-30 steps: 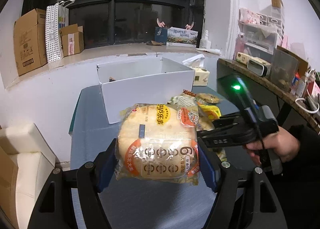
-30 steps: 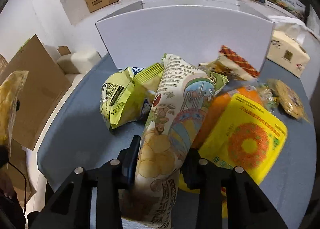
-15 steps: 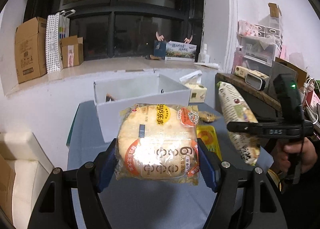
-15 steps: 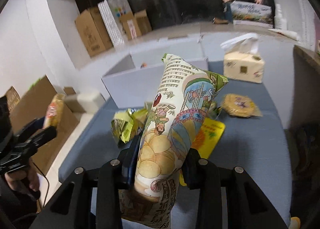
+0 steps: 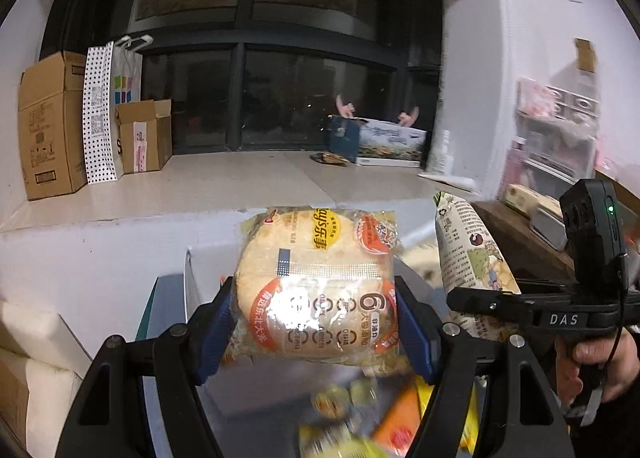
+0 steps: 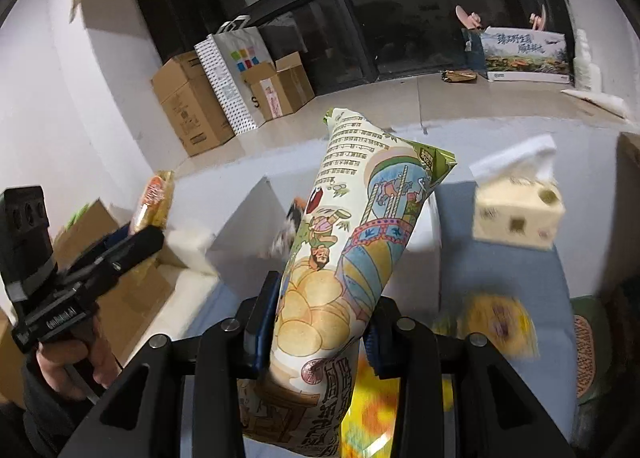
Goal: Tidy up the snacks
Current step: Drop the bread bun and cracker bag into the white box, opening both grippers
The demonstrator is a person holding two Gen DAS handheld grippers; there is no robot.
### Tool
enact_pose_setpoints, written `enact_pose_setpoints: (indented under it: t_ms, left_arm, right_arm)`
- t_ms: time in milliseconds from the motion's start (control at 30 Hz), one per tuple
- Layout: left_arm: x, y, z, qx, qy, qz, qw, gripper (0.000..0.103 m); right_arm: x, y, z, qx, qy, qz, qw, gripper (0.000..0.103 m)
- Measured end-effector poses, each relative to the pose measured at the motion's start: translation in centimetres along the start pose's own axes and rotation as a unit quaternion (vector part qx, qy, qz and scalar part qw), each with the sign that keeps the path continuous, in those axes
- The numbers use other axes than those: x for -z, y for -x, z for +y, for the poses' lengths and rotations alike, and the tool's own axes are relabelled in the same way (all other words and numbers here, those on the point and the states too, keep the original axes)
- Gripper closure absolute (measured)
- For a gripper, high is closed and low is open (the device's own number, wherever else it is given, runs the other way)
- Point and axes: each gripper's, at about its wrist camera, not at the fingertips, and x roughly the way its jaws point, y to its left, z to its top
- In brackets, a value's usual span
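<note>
My left gripper (image 5: 316, 322) is shut on a clear pack of round rice crackers (image 5: 316, 282) and holds it up in the air. My right gripper (image 6: 320, 322) is shut on a tall cartoon-printed chip bag (image 6: 348, 242), also lifted; the bag shows in the left wrist view (image 5: 468, 258) to the right of the crackers. The white box (image 6: 240, 226) stands beyond both, mostly hidden behind the held snacks. Several loose snack packs, blurred, lie on the grey table below (image 5: 360, 418), among them a yellow pack (image 6: 500, 322).
A tissue box (image 6: 516, 210) stands at the table's right back. Cardboard boxes (image 5: 52, 126) and a dotted paper bag (image 5: 100, 114) sit on the window ledge. A dark wooden shelf (image 5: 516, 234) is on the right. The left gripper shows in the right wrist view (image 6: 116, 254).
Both grippers have risen with their snacks. The right gripper lifted the chip bag off the pile; the box and table have dropped lower in both views.
</note>
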Motion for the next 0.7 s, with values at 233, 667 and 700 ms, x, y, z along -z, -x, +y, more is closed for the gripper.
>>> enact_pose_setpoints:
  t_ms: [233,667,700]
  left_arm:
    - [-3.4,-7.2,1.9,-0.033,0.003,0.034,0.9989,0.026]
    - [-2.0,-13.2,4.9,-0.066,0.04,0.118,0.99,0.0]
    - [-1.7,-13.2,5.1,-0.066,0.04,0.122,0.9895,0.0]
  right_arm:
    - [-6.4,-7.0,-0.9,0.043,0.011,0.04,0.998,0.063]
    - [-10.0,-11.4,-3.2,0.061,0.019,0.053,0.997,0.0]
    - [-9.9,-11.4,-3.1,0.06,0.023,0.055,0.996,0.0]
